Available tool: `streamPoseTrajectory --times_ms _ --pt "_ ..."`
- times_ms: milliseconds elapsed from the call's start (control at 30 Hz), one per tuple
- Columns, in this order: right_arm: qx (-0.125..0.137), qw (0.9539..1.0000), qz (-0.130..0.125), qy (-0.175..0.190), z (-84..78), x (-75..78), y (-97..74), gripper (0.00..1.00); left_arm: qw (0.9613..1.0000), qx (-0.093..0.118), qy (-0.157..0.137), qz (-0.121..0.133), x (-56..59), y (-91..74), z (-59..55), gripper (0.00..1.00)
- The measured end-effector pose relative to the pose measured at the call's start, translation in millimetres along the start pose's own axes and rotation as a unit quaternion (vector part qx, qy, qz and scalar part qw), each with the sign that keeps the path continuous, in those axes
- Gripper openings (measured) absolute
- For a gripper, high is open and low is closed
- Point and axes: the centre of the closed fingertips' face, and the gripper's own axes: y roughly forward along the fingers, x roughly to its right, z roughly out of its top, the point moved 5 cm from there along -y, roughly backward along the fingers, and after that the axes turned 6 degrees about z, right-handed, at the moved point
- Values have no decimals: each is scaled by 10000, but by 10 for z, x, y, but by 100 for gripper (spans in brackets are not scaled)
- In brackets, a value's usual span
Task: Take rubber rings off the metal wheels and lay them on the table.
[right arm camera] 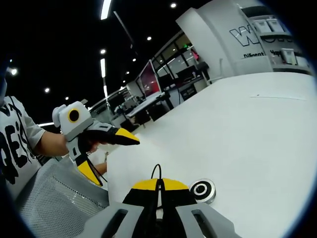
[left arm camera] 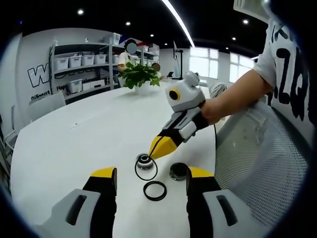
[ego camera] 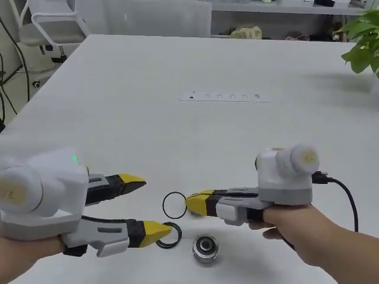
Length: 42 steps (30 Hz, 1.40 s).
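My right gripper is shut on a thin black rubber ring, which sticks out from its yellow tips just above the table. In the right gripper view the ring rises from between the shut jaws. My left gripper stands open at the lower left, its jaws wide apart with nothing between them. A thicker black ring lies flat on the table by the left gripper's lower tip. One metal wheel sits near the front edge. A second wheel sits right behind the held ring.
The white table stretches away with a flush power strip in its middle. A green plant stands at the far right and a chair at the far left. A cable trails from the right gripper.
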Motion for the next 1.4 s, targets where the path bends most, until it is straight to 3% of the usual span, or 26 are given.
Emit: streamPoseTrajectory --times_ms 800,1400 --pt "-502 9984 238 26 -245 -106 148 0 9998 -93 -182 59 31 -136 -137 59" --pt "-695 9975 88 19 -360 -48 179 0 9996 -136 -235 52 55 -138 -190 59"
